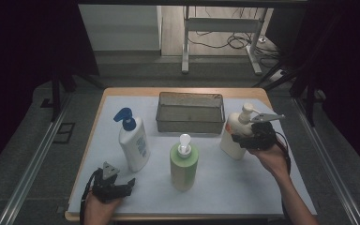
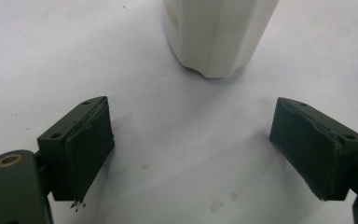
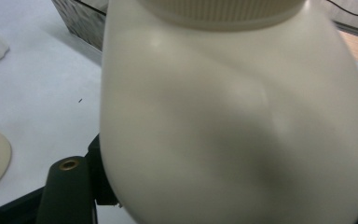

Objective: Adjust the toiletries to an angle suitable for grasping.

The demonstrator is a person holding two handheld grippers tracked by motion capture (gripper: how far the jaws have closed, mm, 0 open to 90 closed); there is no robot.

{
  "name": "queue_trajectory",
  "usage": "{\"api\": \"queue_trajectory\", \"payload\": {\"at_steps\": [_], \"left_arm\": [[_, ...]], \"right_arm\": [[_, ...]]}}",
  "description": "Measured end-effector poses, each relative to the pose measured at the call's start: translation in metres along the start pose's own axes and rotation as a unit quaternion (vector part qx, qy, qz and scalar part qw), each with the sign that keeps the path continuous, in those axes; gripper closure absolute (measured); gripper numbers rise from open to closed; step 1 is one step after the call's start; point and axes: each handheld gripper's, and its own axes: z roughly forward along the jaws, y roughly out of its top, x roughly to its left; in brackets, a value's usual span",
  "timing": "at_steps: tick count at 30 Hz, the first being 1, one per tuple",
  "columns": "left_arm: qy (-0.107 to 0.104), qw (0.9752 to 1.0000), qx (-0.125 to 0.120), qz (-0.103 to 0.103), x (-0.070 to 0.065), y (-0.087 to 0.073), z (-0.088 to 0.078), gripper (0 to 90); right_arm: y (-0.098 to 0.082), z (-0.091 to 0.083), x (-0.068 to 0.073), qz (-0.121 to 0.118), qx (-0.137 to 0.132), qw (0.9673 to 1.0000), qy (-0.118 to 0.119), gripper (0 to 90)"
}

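Observation:
A cream pump bottle (image 1: pixel 234 136) stands at the right of the table, slightly tilted. My right gripper (image 1: pixel 240 139) is shut on its body from the right side. In the right gripper view the cream bottle (image 3: pixel 233 116) sits close up between the jaws and hides most of them. My left gripper (image 1: pixel 124 185) rests near the front left edge, open, with nothing between its fingers. In the left gripper view the left gripper (image 2: pixel 191 154) has its jaws wide apart, and the base of a white bottle (image 2: pixel 219 37) stands just ahead.
A white bottle with a blue pump (image 1: pixel 133 143) stands left of centre. A green bottle with a white pump (image 1: pixel 183 164) is in the middle. A metal mesh basket (image 1: pixel 191 95) sits at the back. A white sheet (image 1: pixel 243 187) covers the wooden table.

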Motion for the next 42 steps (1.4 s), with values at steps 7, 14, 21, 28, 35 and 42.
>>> {"api": "queue_trajectory", "payload": {"at_steps": [7,14,21,28,35,42], "left_arm": [[0.0,1.0,0.0,0.0,0.0,0.0,0.0,13.0],[0.0,1.0,0.0,0.0,0.0,0.0,0.0,13.0],[0.0,1.0,0.0,0.0,0.0,0.0,0.0,13.0],[0.0,1.0,0.0,0.0,0.0,0.0,0.0,13.0],[0.0,1.0,0.0,0.0,0.0,0.0,0.0,13.0],[0.0,1.0,0.0,0.0,0.0,0.0,0.0,13.0]], "right_arm": [[-0.001,-0.005,0.004,0.006,0.001,1.0,0.001,36.7],[0.0,-0.011,0.006,0.013,-0.002,0.9999,-0.01,37.2],[0.004,-0.025,0.01,0.003,-0.005,0.9999,-0.009,37.1],[0.014,-0.035,0.015,-0.002,-0.009,1.0,-0.001,37.1],[0.029,-0.038,0.023,-0.008,-0.012,0.9998,0.01,37.1],[0.042,-0.038,0.032,-0.017,-0.015,0.9996,0.02,37.1]]}}
